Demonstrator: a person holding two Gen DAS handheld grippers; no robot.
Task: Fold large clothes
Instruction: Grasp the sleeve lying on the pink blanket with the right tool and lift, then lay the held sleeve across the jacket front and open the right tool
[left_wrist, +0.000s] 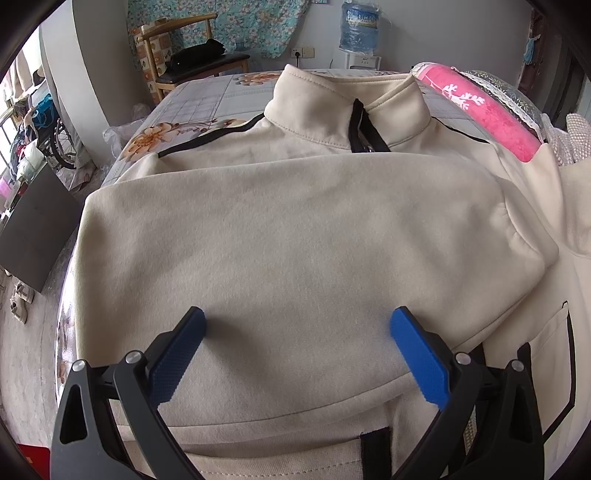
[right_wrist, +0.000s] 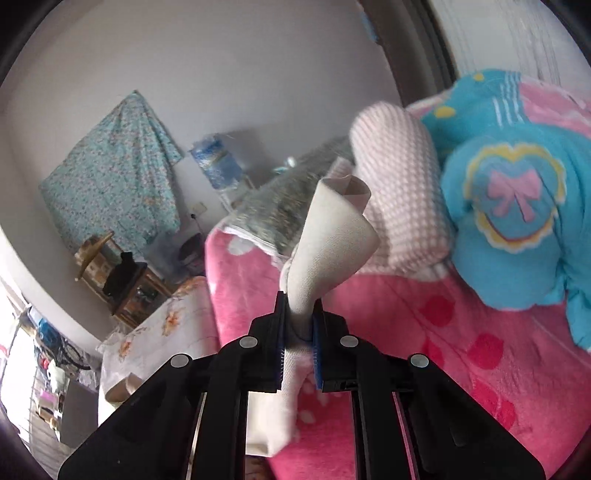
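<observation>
Sleeve fold in hand, second side. Cream zip-neck sweatshirt (left_wrist: 295, 229) lies face up on the bed (left_wrist: 207, 103), collar away from the left wrist camera. One sleeve (left_wrist: 280, 206) is already laid across the chest, its cuff end reaching toward the pink blanket (left_wrist: 487, 118) side.

Left gripper (left_wrist: 297, 325): jaws wide apart, nothing between them, hovering just above the folded sleeve near the hem. Whether the tips touch the cloth cannot be told.

Right gripper (right_wrist: 298, 314): jaws clamped on a bunched piece of the same cream fabric (right_wrist: 332, 236), which stands up out of the pads in a curled cone. Held clear of the pink blanket (right_wrist: 424, 332), with the blue plush bedding (right_wrist: 517, 192) beyond. View is blurred, so which part of the garment this is cannot be read for certain; judged to be the other sleeve's cuff.

Next move, as judged: carry the gripped cloth across the chest and lay it flat over the first sleeve before letting go. Left gripper could pin the body to stop it dragging.
</observation>
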